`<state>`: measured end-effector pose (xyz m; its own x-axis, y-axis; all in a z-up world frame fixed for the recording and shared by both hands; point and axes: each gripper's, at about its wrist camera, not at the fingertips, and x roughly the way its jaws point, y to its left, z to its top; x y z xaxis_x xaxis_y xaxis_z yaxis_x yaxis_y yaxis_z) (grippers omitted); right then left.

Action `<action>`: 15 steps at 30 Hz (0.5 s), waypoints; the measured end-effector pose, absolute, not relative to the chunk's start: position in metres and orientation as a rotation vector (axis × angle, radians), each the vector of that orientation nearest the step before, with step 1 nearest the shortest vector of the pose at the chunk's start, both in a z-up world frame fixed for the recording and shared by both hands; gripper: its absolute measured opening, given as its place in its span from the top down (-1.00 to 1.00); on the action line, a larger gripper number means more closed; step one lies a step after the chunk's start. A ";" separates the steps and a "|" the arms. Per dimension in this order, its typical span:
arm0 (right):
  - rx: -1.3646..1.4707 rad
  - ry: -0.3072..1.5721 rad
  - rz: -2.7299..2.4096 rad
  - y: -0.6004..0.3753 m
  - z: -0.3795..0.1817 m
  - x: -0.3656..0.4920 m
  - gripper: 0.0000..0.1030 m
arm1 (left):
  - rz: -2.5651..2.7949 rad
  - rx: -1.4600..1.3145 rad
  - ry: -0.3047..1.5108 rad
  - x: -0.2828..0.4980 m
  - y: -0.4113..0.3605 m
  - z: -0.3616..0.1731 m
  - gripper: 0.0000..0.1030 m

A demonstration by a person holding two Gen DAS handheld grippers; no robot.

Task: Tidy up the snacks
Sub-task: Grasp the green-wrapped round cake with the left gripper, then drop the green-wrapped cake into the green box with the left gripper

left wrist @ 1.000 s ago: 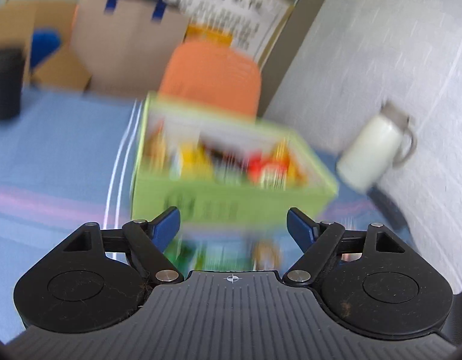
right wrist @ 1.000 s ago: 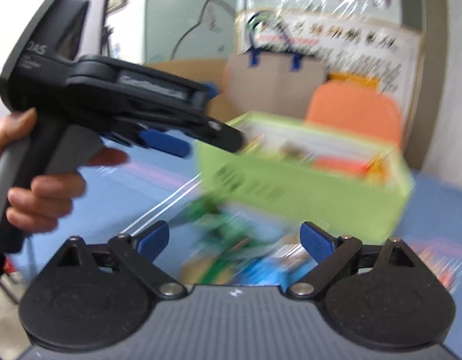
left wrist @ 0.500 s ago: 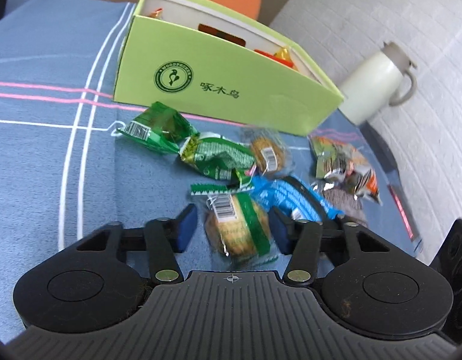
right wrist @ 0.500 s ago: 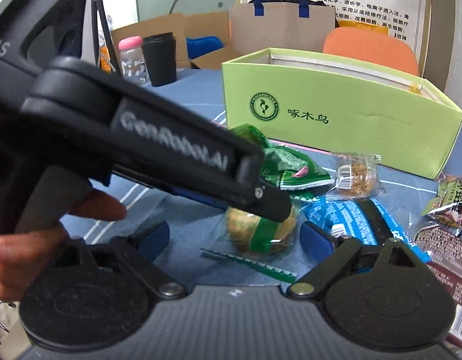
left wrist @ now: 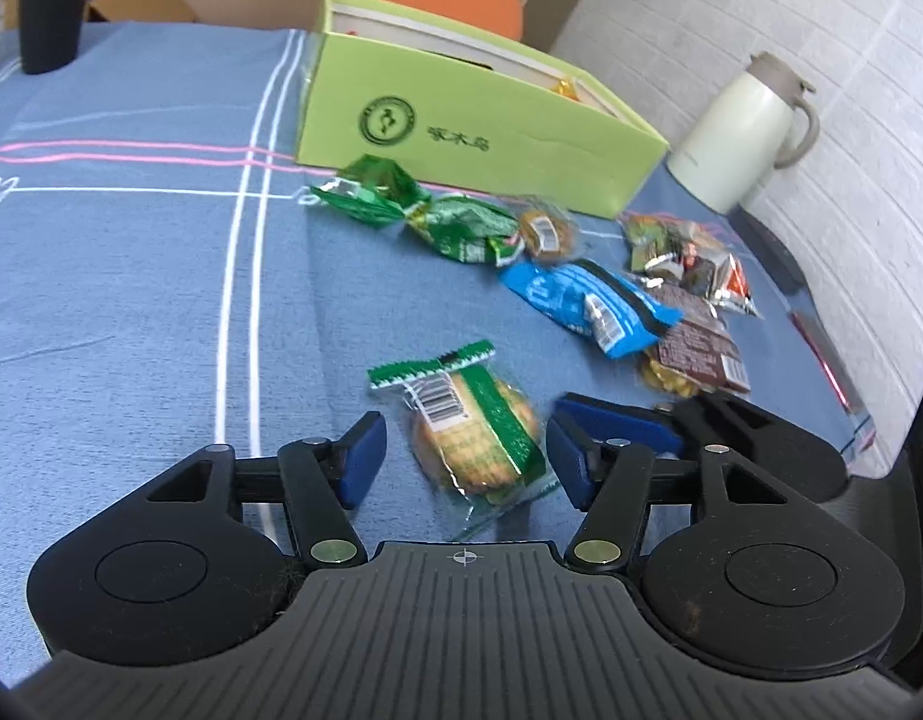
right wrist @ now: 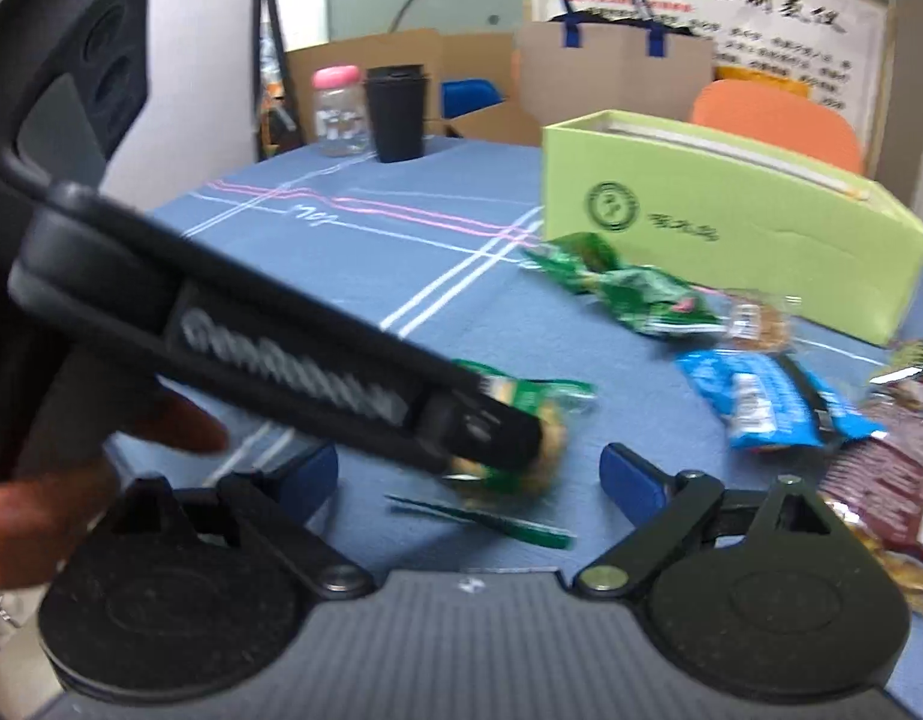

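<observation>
The left tongs [left wrist: 464, 450] are opening, and a round cookie in a clear wrapper with a green stripe [left wrist: 473, 429] lies on the desk [left wrist: 131, 300] between the blue pads, which do not press it. The right tongs [right wrist: 467, 477] stand wide open and hold nothing. Beyond, more snack packets [left wrist: 587, 297] lie scattered on the blue cloth, just in front of the green box [left wrist: 473, 120].
</observation>
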<state>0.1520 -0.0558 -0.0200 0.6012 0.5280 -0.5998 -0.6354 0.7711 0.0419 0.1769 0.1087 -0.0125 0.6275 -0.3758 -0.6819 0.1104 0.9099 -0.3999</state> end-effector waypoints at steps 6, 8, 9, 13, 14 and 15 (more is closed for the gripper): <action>-0.192 0.634 0.701 -0.048 -0.028 0.162 -0.77 | -0.295 -0.356 0.862 0.180 0.106 -0.016 0.29; -0.220 0.612 0.700 -0.043 -0.026 0.158 -0.46 | -0.289 -0.344 0.859 0.179 0.105 -0.017 0.48; -0.230 0.612 0.693 -0.043 -0.024 0.158 -0.39 | -0.276 -0.331 0.856 0.178 0.104 -0.016 0.65; -0.192 0.590 0.686 -0.057 -0.011 0.162 -0.25 | -0.257 -0.369 0.838 0.178 0.109 -0.008 0.90; -0.196 0.572 0.674 -0.059 -0.007 0.163 -0.25 | -0.263 -0.382 0.831 0.180 0.110 -0.005 0.94; -0.199 0.555 0.660 -0.060 -0.002 0.166 -0.25 | -0.271 -0.386 0.818 0.183 0.108 0.000 0.94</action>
<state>0.1663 -0.0597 -0.0020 0.6518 0.5258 -0.5466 -0.6292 0.7773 -0.0026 0.1835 0.1085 -0.0002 0.6551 -0.3794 -0.6533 0.0861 0.8966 -0.4344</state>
